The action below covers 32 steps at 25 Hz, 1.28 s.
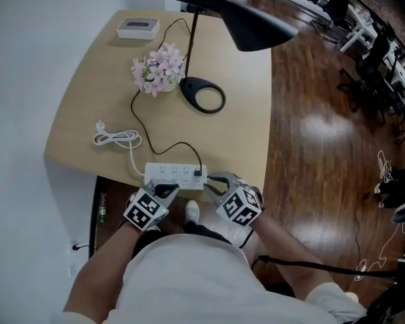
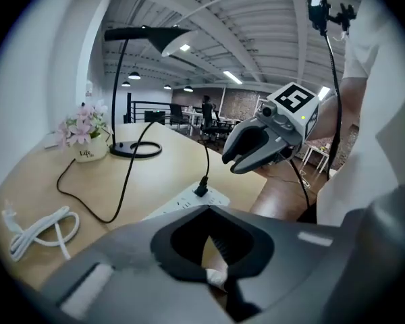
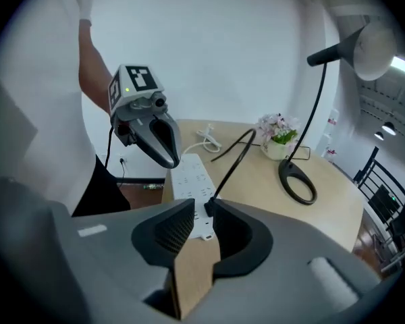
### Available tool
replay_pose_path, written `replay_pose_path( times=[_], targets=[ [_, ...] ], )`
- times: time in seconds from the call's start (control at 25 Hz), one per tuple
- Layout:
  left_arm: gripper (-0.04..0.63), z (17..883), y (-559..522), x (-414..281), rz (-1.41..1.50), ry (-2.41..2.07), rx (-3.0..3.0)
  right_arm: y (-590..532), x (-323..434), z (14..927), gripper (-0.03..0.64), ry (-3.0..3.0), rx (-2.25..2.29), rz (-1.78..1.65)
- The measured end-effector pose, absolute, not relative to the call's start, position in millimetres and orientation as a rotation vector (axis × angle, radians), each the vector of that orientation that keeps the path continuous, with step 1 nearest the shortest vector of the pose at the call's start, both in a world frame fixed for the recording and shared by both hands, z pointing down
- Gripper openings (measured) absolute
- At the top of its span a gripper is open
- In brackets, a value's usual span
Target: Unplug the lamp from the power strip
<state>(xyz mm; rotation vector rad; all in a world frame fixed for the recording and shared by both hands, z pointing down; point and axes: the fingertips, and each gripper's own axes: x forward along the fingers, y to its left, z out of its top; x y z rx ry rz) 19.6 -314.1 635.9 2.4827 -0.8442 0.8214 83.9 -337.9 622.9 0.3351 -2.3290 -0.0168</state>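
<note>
A white power strip (image 1: 174, 175) lies at the near edge of the wooden table (image 1: 243, 113). The lamp's black plug (image 1: 198, 174) sits in the strip's right end. Its cord runs back to the black desk lamp (image 1: 204, 94). My right gripper (image 1: 212, 181) hovers just right of and above the plug, jaws a narrow gap apart and empty. In the right gripper view the plug (image 3: 209, 207) shows beyond that gap. My left gripper (image 1: 170, 190) is shut and empty at the strip's near edge. The left gripper view shows the right gripper (image 2: 235, 162) above the plug (image 2: 201, 189).
The strip's own white cord (image 1: 118, 138) lies coiled at the left of the table. A pot of pink flowers (image 1: 158, 69) stands beside the lamp base. A white box (image 1: 138, 28) rests at the far corner. Wooden floor lies to the right, with chairs further off.
</note>
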Motion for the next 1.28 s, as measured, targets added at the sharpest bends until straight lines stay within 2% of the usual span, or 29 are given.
replay_pose_path(
  times=[0.24,0.68,0.96,1.28],
  targets=[
    [0.000,677,-336,28,0.929,-0.758,2.412,-358,64,667,0.091,-2.256,0.135,-0.051],
    [0.000,693,-345,40,0.995,-0.673,2.336,-357,55,676,0.055,-2.224,-0.020,-0.124],
    [-0.001,693,-346,39,0.989,-0.650,2.321,-382,50,645,0.054,-2.303,0.074,-0.053],
    [0.000,696,-344,36,1.006,-0.657,2.306,-417,60,681,0.055,-2.280,0.139,0.191]
  ],
)
